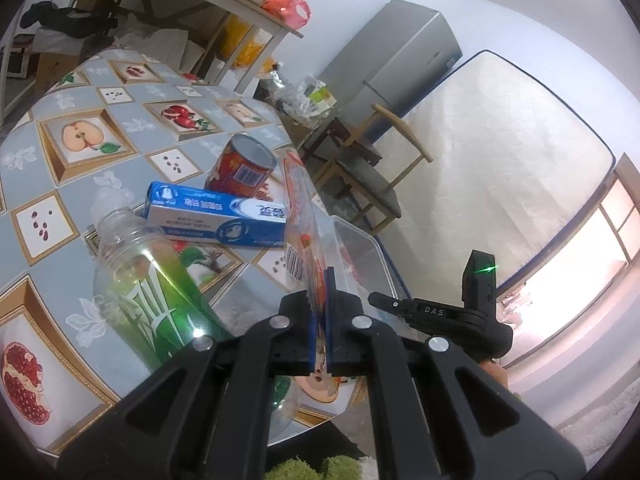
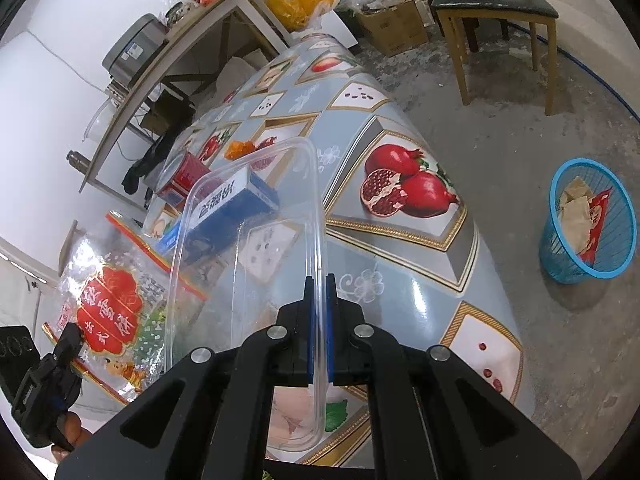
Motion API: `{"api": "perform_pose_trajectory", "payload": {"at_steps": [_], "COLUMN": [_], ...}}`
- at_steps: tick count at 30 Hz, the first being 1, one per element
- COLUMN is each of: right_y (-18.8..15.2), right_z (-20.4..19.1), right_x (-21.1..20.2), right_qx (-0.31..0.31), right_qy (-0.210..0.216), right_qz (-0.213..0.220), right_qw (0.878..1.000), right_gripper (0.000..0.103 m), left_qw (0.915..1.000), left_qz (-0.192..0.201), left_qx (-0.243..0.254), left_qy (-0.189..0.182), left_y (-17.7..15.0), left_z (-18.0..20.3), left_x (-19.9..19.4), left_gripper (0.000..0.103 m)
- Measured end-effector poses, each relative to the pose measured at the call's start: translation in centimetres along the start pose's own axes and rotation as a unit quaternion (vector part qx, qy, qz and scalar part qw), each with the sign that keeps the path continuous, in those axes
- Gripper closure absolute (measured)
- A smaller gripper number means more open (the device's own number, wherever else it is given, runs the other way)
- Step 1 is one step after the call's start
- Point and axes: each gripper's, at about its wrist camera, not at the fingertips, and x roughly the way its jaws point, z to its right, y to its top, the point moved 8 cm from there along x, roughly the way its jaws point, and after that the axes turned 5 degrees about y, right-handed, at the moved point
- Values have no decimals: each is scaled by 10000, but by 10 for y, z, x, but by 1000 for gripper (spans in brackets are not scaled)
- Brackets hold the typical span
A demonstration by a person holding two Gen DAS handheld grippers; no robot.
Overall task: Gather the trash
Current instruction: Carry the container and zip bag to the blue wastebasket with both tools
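Note:
My left gripper is shut on the lower edge of a clear snack bag with red print, held upright and edge-on above the table. In the right wrist view the same bag hangs flat at the lower left from the left gripper. My right gripper is shut on the rim of a clear plastic container, tilted up over the table's edge. A blue mesh trash basket with paper and a red wrapper inside stands on the floor at the right.
On the fruit-patterned table lie a green-labelled clear bottle, a blue toothpaste box and a red can. An orange peel lies farther back. A wooden chair and cardboard boxes stand beyond on the concrete floor.

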Motion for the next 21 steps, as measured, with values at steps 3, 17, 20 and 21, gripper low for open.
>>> {"api": "perform_pose_trajectory", "payload": {"at_steps": [3,17,20,21], "right_y": [2,6,9,11], "right_z": [2,19,23,25], "right_x": [-5,-32,-39,-43], "right_qx": [21,118,114,91], "right_qy": [11,113,134,140], "right_qz": [56,332,395,431], "right_qw": [10000,9993,9991,9989], "right_gripper": [99,99,99,99], "left_qw": [10000,9997,9994,9992], "left_qz": [12,128,181,207], "left_qx": [25,214,298,331], "left_qy": [-32,-67,-74,-69], "left_y": [0,-4,-5,-5], "left_z": [5,29,36,39], "left_x": [-1,-5,-6,-6], "left_gripper": [102,102,102,102]}}
